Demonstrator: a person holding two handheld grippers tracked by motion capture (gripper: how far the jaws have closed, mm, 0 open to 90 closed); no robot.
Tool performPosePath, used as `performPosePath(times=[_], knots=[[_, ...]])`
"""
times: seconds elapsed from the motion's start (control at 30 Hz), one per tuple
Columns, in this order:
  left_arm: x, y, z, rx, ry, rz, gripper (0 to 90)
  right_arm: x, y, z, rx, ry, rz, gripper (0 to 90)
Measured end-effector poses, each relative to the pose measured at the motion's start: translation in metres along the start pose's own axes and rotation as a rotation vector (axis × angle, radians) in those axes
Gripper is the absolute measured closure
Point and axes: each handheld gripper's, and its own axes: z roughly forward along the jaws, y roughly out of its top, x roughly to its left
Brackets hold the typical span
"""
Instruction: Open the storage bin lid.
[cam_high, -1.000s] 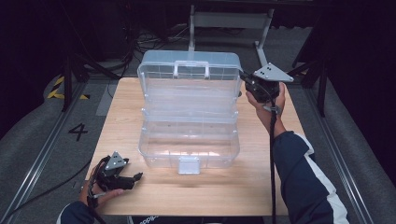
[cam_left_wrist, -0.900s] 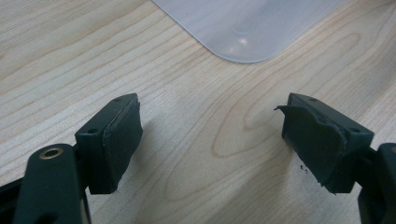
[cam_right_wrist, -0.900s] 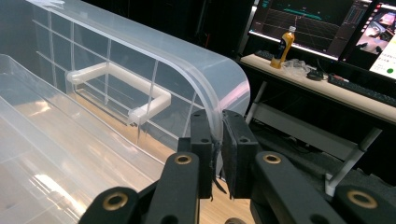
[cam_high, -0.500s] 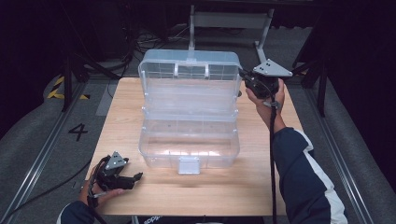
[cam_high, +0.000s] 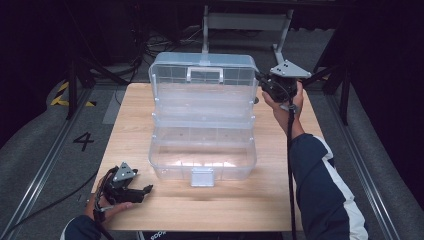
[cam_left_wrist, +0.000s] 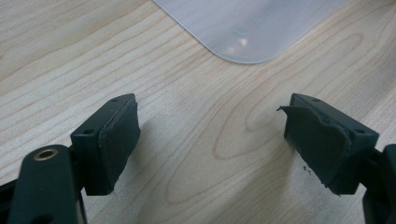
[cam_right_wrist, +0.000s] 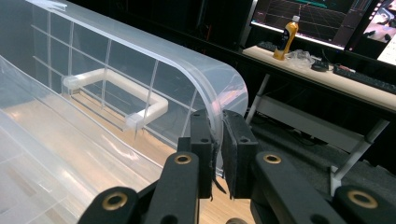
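Right tongs (cam_right_wrist: 218, 154) pinch the raised lid (cam_right_wrist: 140, 70) of the clear plastic box (cam_high: 202, 145) mid-tabletop — left tongs (cam_left_wrist: 210, 140) spread, empty, low over the pale wooden tabletop (cam_high: 210, 210) near its front-left corner. Dark room beyond; a desk with a bottle (cam_right_wrist: 288, 38) — its label unreadable.

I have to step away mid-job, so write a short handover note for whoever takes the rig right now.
Right gripper: shut on the edge of the lid of the clear plastic box, at its far right corner; lid stands raised.
Left gripper: open, holding nothing, low over the table near the box's front left corner.
Done: box open, inner trays fanned out.
Left: probably closing or letting go of the lid; which one I cannot tell.
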Motion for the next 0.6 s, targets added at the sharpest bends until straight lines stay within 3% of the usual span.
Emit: performPosePath(times=[0.6], knots=[[0.000,0.000,0.000,-0.007,0.008,0.002,18.5,-0.006,0.002,0.018,0.028,-0.021,0.011,83.8]])
